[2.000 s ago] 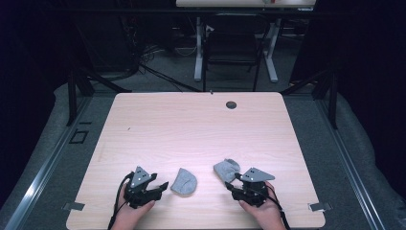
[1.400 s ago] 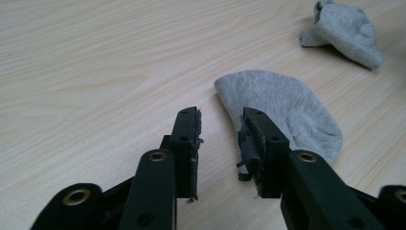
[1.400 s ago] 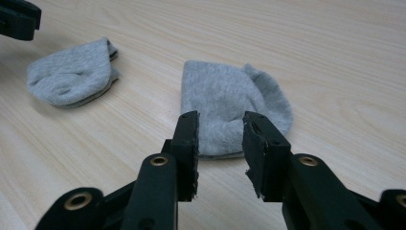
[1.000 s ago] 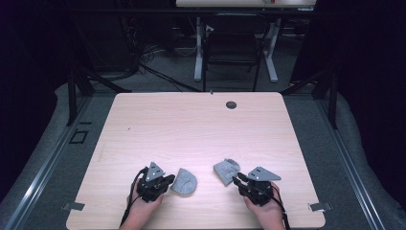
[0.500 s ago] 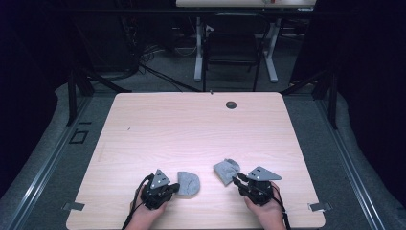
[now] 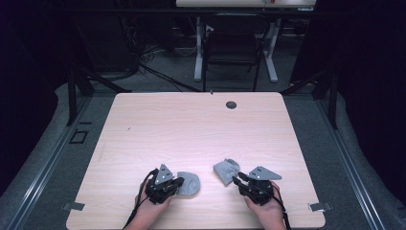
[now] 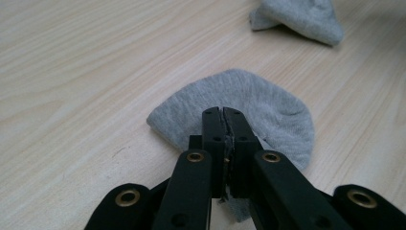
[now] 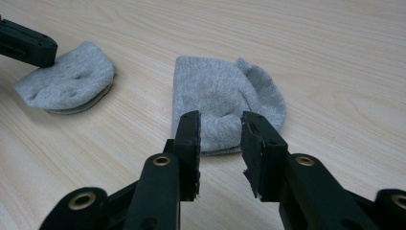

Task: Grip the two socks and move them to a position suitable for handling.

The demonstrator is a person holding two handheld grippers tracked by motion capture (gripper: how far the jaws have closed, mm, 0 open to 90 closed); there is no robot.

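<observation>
Pinching the near edge of a flat grey sock (image 7: 249,103), the left gripper (image 7: 223,115) has its jaws pressed together with the fabric between them. In the high view this left gripper (image 6: 175,183) sits at the near left of the wooden table (image 6: 191,124), the sock (image 6: 189,183) just to its right. The right gripper (image 8: 219,125) has its jaws parted, empty, tips at the near edge of a second, folded grey sock (image 8: 218,100). That sock (image 6: 226,170) lies right of the first, apart from it. A dark round grommet (image 6: 231,104) sits near the far edge.
</observation>
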